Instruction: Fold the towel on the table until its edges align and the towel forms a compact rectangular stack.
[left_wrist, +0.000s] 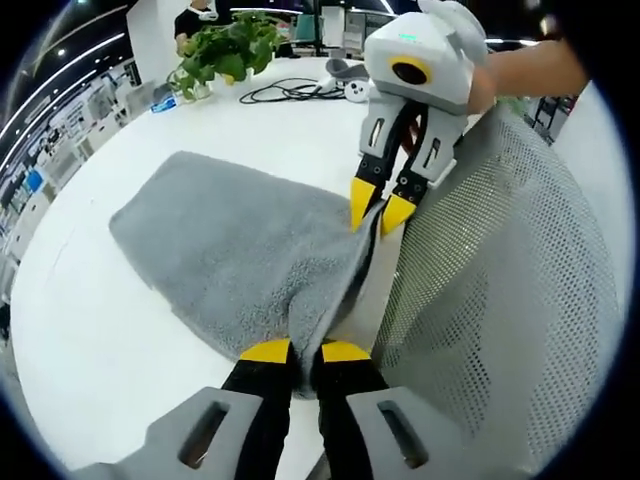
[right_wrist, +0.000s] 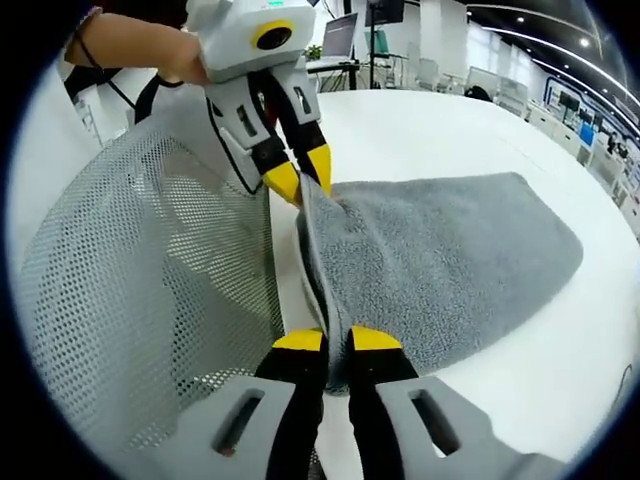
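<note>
Pinching towel (left_wrist: 235, 255) edge: left hand-held gripper (left_wrist: 305, 350), apparently right hand-held gripper (right_wrist: 337, 339) too.

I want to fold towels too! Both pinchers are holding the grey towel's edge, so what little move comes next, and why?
Probably carry the pinched edge across toward the far edge. The left gripper and right gripper are each shut on the near edge of the grey towel, lifted beside the mesh chair back, while the rest lies flat on the white table. Bringing edge to edge would halve it.

Each tool (left_wrist: 304, 351) (right_wrist: 337, 340) has black fingers with yellow tips, grey slotted brackets and a white housing.
</note>
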